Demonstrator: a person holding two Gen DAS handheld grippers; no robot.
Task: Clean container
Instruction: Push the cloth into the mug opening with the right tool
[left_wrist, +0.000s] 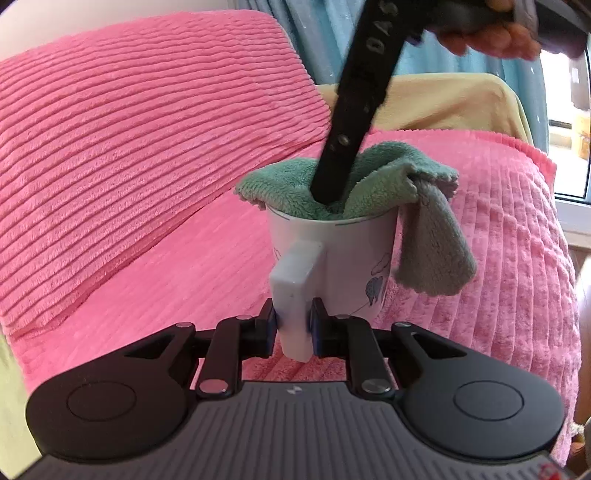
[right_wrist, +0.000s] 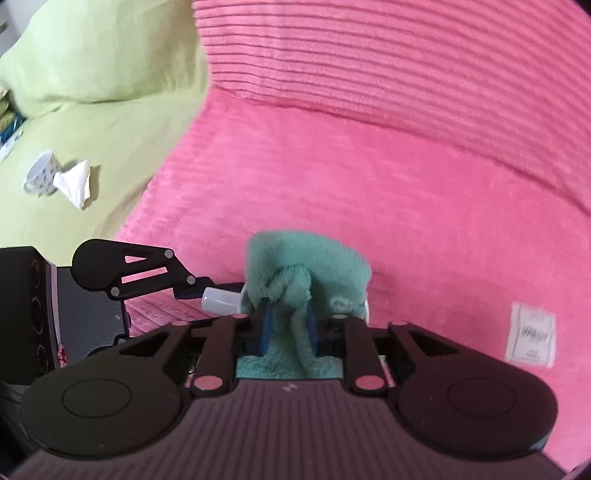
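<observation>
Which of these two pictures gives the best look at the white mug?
The left wrist view: the white mug shows its wall, rim and handle, pinched by the left tongs. In the right wrist view the green cloth covers it; only its handle shows.

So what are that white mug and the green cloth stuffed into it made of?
The mug looks like glazed ceramic: smooth, glossy white, with a printed pattern and a thin rim line. The cloth looks like microfibre or plush terry: a fuzzy, matte pile with a stitched edge, green on one face and apparently grey on the other.
</observation>
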